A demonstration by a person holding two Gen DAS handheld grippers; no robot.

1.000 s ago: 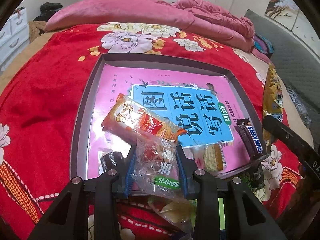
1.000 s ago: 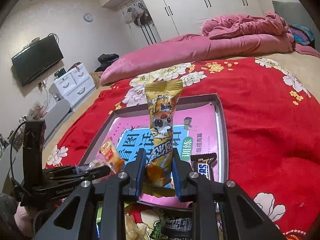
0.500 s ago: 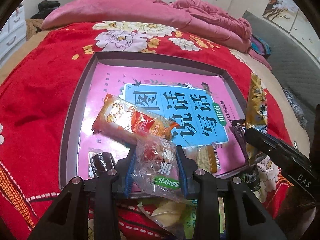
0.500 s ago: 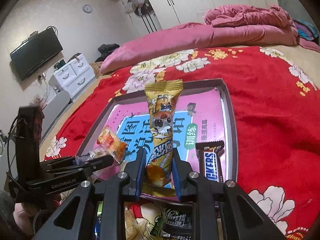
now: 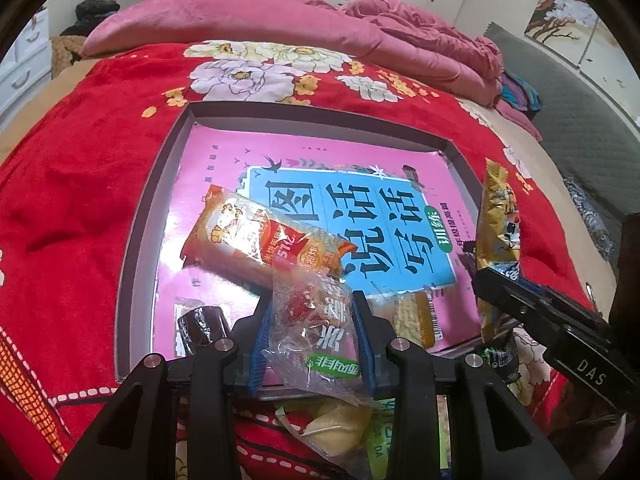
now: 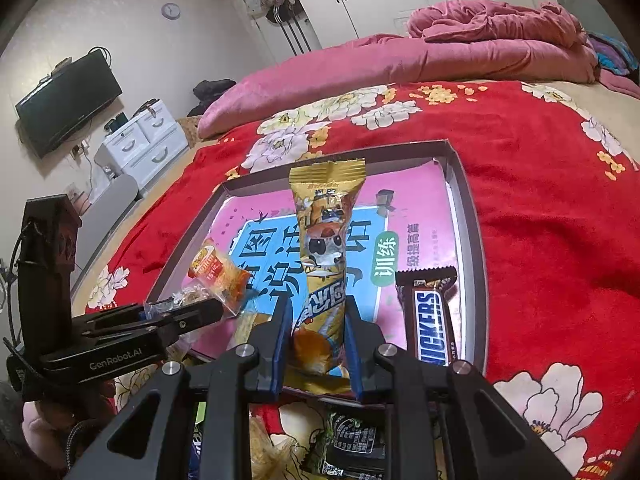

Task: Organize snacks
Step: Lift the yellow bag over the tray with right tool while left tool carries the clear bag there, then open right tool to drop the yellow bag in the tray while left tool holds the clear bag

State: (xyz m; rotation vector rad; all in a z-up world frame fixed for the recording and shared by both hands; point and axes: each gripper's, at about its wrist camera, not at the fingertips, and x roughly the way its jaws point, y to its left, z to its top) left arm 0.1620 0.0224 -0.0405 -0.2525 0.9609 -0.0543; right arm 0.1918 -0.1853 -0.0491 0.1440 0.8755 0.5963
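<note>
Left gripper (image 5: 312, 332) is clamped on a crinkled clear snack bag (image 5: 316, 320) at 6 o'clock over the grey tray (image 5: 136, 248), the bag's lower end hidden behind the fingers. Right gripper (image 6: 318, 340) pinches a tall gold snack packet (image 6: 324, 248), upright above the tray's near edge, its base cut off by the jaws. Snickers bar (image 6: 434, 320) lies at 3 o'clock of it; an orange packet (image 5: 256, 240) sits at 11 o'clock of the clear bag, print unreadable.

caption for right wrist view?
Right gripper clamps a gold snack packet over the tray beside a Snickers bar.
</note>
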